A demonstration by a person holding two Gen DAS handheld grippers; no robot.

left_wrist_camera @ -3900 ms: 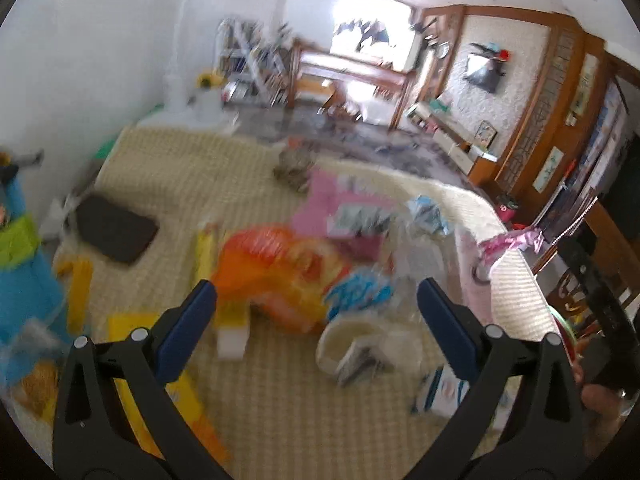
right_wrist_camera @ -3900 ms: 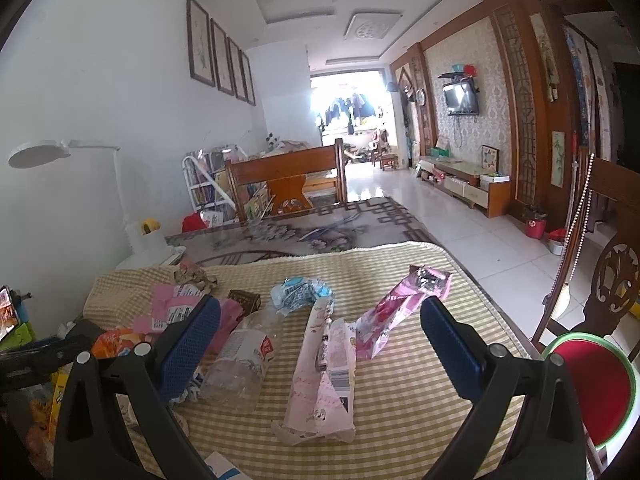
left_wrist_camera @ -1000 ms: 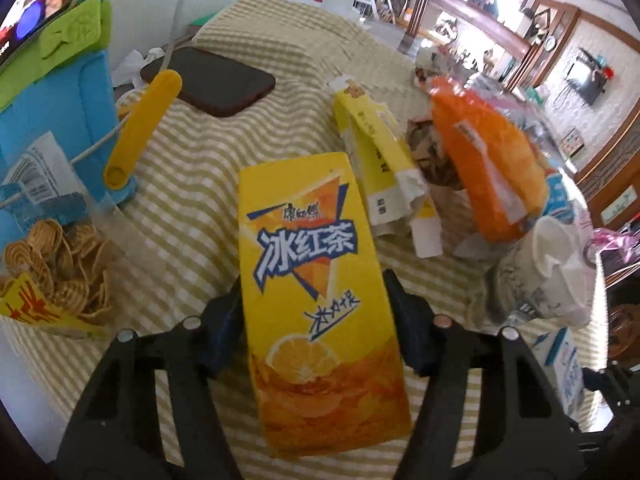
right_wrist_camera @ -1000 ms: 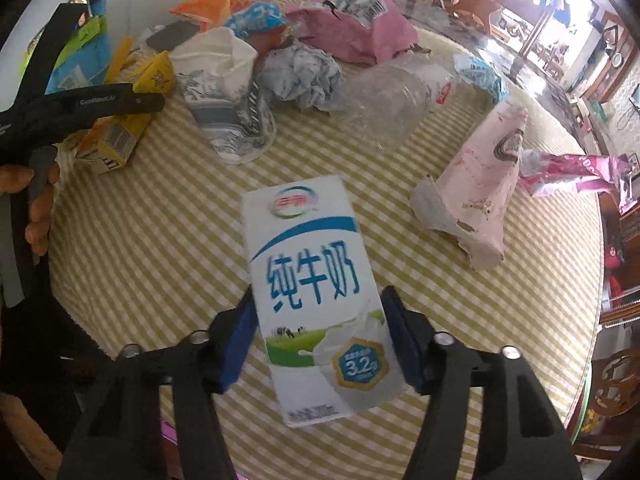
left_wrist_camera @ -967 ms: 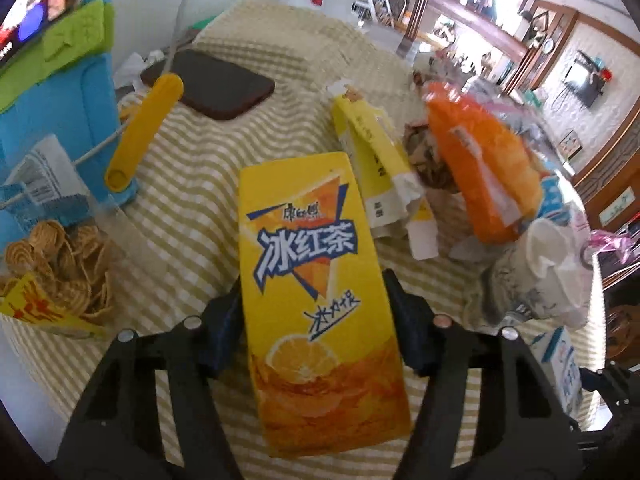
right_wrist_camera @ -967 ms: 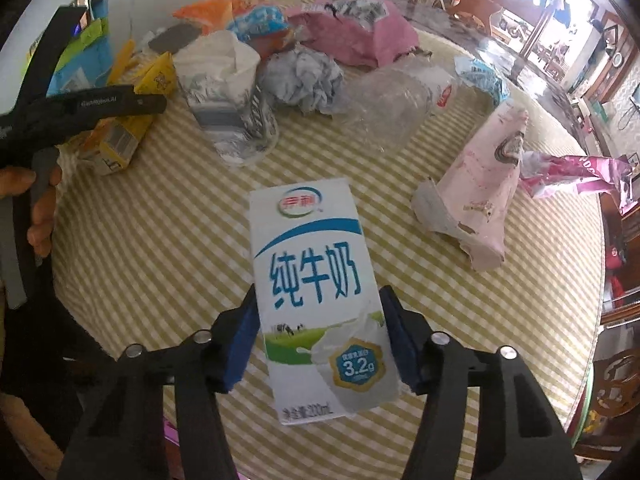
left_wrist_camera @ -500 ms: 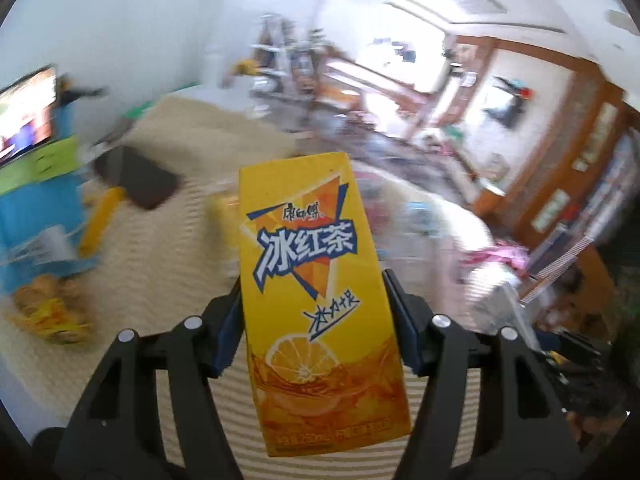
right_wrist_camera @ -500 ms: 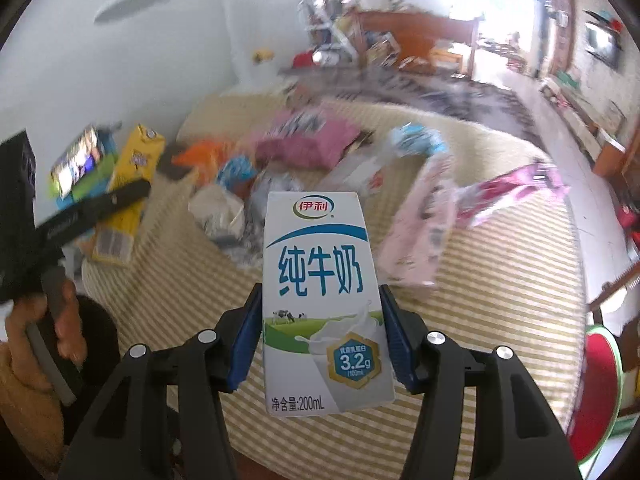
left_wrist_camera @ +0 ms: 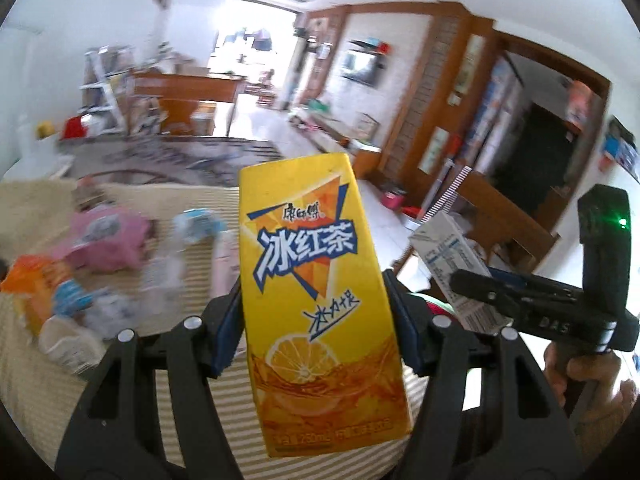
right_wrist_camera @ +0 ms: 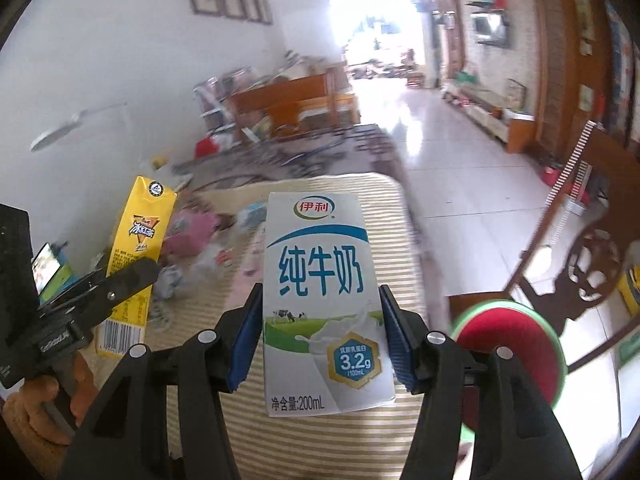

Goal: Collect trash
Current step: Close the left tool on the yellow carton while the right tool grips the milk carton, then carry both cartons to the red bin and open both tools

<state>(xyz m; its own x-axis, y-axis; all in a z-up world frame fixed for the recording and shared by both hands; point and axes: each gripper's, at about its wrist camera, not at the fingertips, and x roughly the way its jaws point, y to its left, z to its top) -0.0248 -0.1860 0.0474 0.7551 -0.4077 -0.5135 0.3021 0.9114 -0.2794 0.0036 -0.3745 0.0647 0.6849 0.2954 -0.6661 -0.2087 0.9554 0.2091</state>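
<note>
Table (right_wrist_camera: 312,436) now lower, jaws grasping tea carton (left_wrist_camera: 316,304), milk carton (right_wrist_camera: 324,304), both lifted.

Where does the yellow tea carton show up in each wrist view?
Left wrist: yellow carton fills the centre, clamped in the left gripper.
Right wrist: same carton at left edge, upright.
Shared landmark: pink wrapper on the checked table.

Home living room (wall television (right_wrist_camera: 489,28))
</note>
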